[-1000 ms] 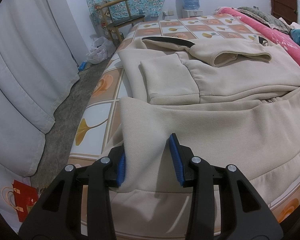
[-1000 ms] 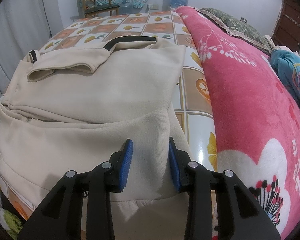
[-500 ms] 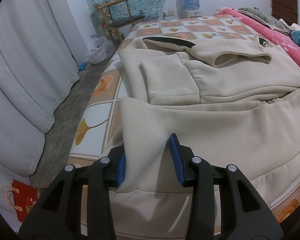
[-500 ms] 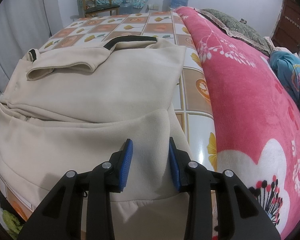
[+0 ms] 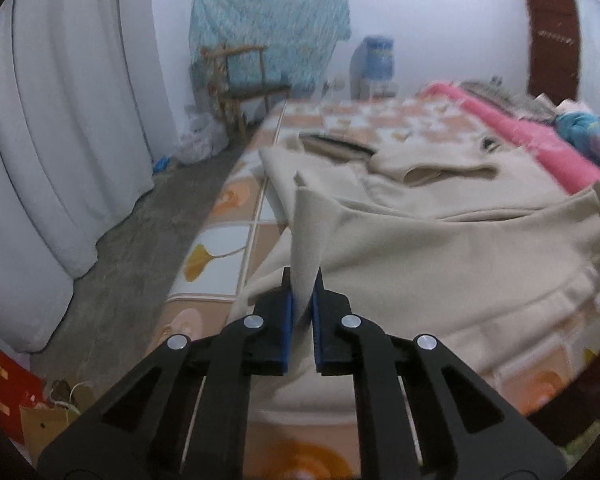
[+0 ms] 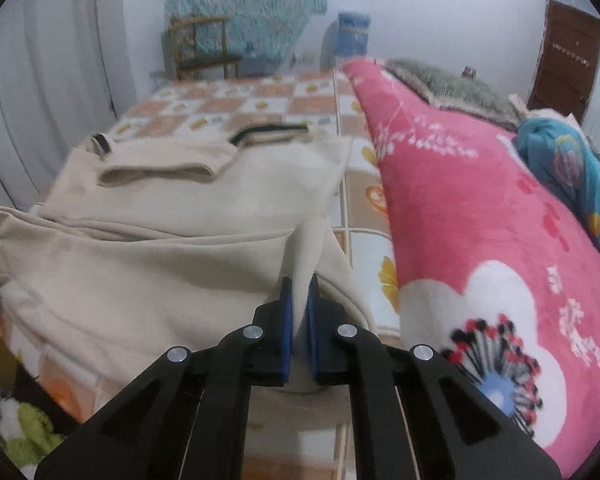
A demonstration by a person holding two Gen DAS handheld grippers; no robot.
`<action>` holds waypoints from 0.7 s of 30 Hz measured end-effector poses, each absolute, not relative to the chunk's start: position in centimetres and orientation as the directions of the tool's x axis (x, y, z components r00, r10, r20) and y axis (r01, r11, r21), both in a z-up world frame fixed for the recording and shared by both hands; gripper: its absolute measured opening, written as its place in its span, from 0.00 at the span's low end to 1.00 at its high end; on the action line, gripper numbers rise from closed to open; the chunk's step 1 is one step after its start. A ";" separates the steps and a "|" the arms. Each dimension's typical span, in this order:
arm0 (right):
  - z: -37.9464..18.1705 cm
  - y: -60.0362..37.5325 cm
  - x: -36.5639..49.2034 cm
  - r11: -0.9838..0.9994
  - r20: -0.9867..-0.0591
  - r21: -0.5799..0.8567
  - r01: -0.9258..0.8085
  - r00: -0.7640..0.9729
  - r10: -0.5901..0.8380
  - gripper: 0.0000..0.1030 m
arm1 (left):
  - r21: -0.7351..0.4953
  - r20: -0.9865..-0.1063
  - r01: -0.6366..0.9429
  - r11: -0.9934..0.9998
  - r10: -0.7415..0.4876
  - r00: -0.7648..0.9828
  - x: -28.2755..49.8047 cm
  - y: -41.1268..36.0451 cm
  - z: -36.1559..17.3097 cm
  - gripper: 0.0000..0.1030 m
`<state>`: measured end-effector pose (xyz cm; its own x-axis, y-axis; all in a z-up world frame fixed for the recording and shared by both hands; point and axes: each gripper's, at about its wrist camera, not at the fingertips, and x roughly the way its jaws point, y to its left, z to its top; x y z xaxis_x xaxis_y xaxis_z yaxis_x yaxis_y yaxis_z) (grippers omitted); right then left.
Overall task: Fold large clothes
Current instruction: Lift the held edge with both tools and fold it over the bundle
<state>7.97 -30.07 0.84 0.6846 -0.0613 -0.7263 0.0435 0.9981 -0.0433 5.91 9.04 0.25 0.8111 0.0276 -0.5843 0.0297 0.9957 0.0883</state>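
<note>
the cream jacket [image 5: 440, 248] lies spread on the tiled bed cover [image 5: 220, 240], beside a pink blanket [image 6: 480, 200]. the left gripper [image 5: 301, 304] and right gripper [image 6: 299, 304] have just closed, each pinching a raised hem corner.

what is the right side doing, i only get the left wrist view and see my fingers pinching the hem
Observer: The right gripper is shut on the near right corner of the beige sweatshirt, fabric standing up between its fingers.
Operator: anything close on that side
Observer: A pink blanket lies just right of that corner, with a strip of the tiled bed cover showing between.
Operator: what's under the near edge on your view
Observer: A green and white patterned cloth shows below the bed's near left corner.
</note>
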 end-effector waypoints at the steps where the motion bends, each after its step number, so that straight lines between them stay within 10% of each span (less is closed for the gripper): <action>1: 1.6 -29.9 6.9 0.999 -0.704 -0.041 0.035 0.708 -0.054 0.06 | 0.087 -0.567 0.033 0.996 0.023 0.823 5.0 9.1 0.8 0.07; 12: 8.9 -29.3 7.8 0.999 -0.503 -0.039 -0.036 0.864 0.012 0.06 | -0.081 -0.381 0.089 0.993 -0.113 0.917 5.9 10.9 8.9 0.06; 21: 10.9 -32.9 19.8 0.999 -0.480 0.031 -0.043 0.876 0.053 0.06 | -0.095 -0.429 0.095 0.991 -0.127 0.894 20.0 13.7 10.7 0.06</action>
